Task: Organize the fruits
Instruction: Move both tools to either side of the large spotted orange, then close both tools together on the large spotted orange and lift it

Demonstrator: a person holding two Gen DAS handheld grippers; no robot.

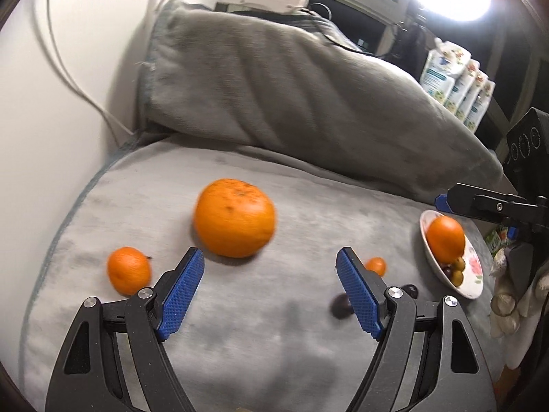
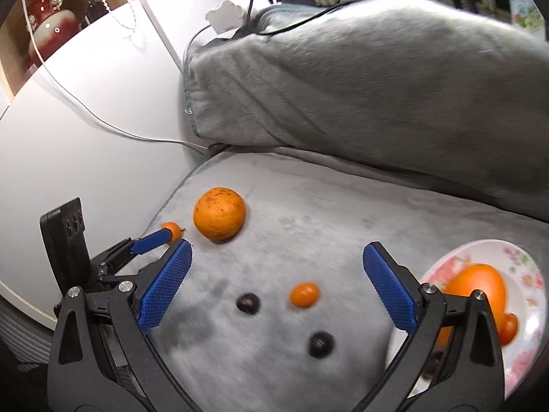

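Oranges [image 1: 234, 218] on grey cushion [image 1: 240, 326], floral bowl [image 2: 525, 295], both grippers' jaws apart, package labels [image 1: 453, 82] unreadable.

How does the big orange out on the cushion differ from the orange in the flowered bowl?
The big orange lies alone on the gray cushion; the bowl orange sits in the flowered bowl among smaller fruits. The big orange's skin is speckled dark; the bowl orange's looks smooth. Both are round, orange and ungripped.
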